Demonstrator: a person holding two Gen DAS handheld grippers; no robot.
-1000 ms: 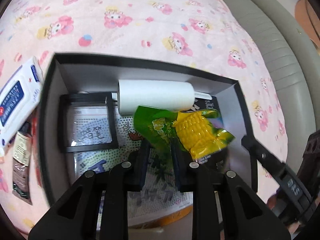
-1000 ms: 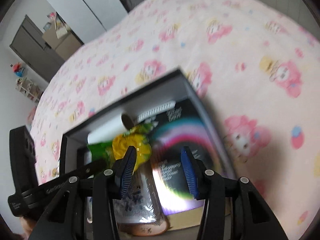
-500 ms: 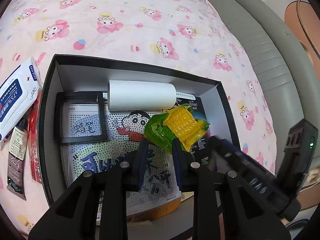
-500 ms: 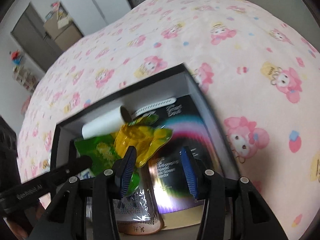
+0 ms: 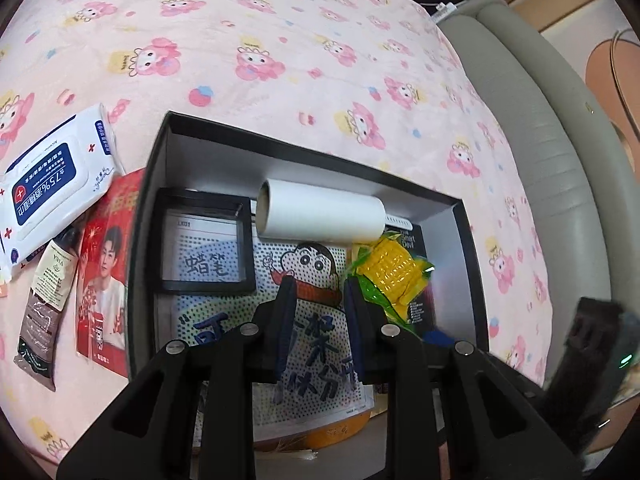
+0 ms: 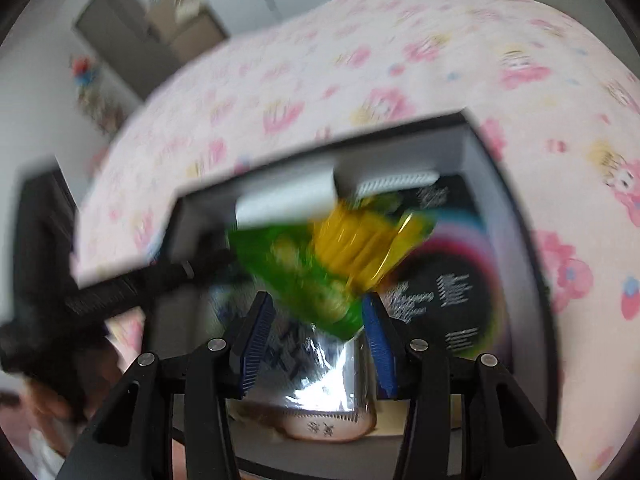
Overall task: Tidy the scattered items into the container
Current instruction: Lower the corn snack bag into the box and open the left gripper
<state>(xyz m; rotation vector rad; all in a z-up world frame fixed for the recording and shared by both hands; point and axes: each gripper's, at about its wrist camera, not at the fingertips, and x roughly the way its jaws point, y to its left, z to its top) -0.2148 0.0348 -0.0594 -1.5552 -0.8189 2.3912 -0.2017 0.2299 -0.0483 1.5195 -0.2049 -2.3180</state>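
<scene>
The corn packet [image 5: 390, 276], a glossy green pouch with a yellow cob printed on it, lies inside the black box [image 5: 148, 208] toward its right side, resting partly on a dark printed booklet [image 6: 452, 280] and just beside the white roll [image 5: 320, 216] at the back wall. In the right wrist view the packet [image 6: 328, 260] is motion-blurred, its lower green corner sitting between the blue fingertips [image 6: 256, 336]; whether it touches them cannot be determined. The right tool [image 6: 316, 340] has its jaws spread apart and clamps nothing. The left tool [image 5: 318, 316] is also parted, empty, and hangs over the cartoon-printed sheet [image 5: 308, 292] on the box floor. A black square frame [image 5: 204, 240] occupies the left rear of the box. Outside the box, on the pink patterned bed cover [image 5: 280, 60], lie a white wipes pack [image 5: 52, 180], a brown sachet [image 5: 44, 308] and a red printed card [image 5: 104, 276], the card touching the box's left wall. A grey padded edge [image 5: 552, 140] borders the bed on the right.
</scene>
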